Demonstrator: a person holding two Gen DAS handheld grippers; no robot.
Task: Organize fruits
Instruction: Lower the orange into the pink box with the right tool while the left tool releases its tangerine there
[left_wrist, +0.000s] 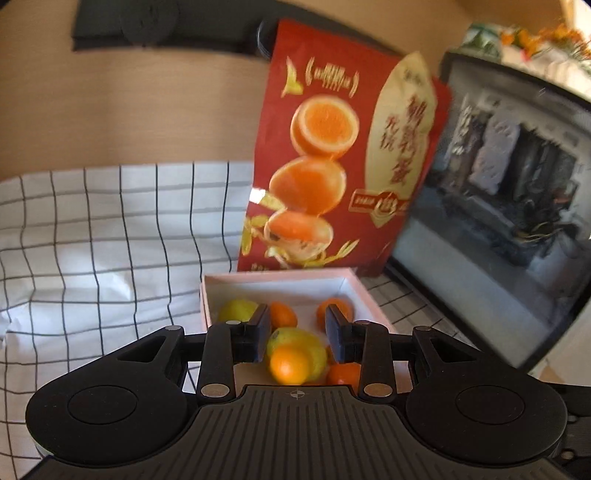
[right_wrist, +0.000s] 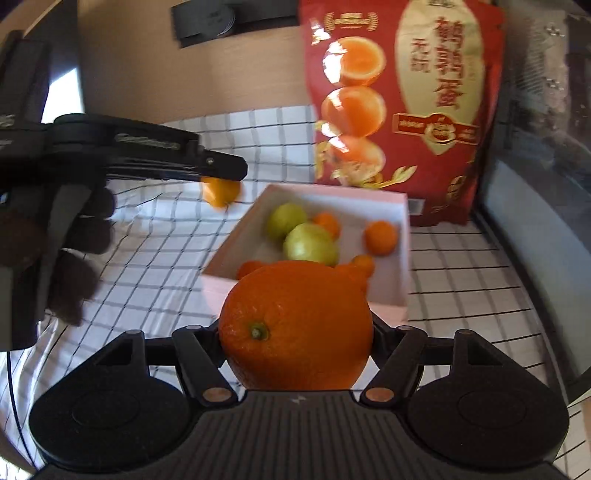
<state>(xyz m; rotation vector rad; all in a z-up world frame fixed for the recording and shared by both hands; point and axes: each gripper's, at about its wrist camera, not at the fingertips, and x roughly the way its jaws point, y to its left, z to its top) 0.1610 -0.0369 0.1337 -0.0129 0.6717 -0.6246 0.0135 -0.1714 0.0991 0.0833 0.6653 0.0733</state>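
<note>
- Near pink box (right_wrist: 404, 258), carry large orange (right_wrist: 295, 295) clamped at widest girth in right gripper (right_wrist: 295, 326); expect firm, weighty, slick rind.
- Note left gripper (left_wrist: 297, 332) set narrow; hold on small orange (left_wrist: 290, 363) indeterminate.

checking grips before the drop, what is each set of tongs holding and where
Right tongs clamp the big orange by its two sides, stem toward the camera. Left tongs pinch a small orange at their tips.
</note>
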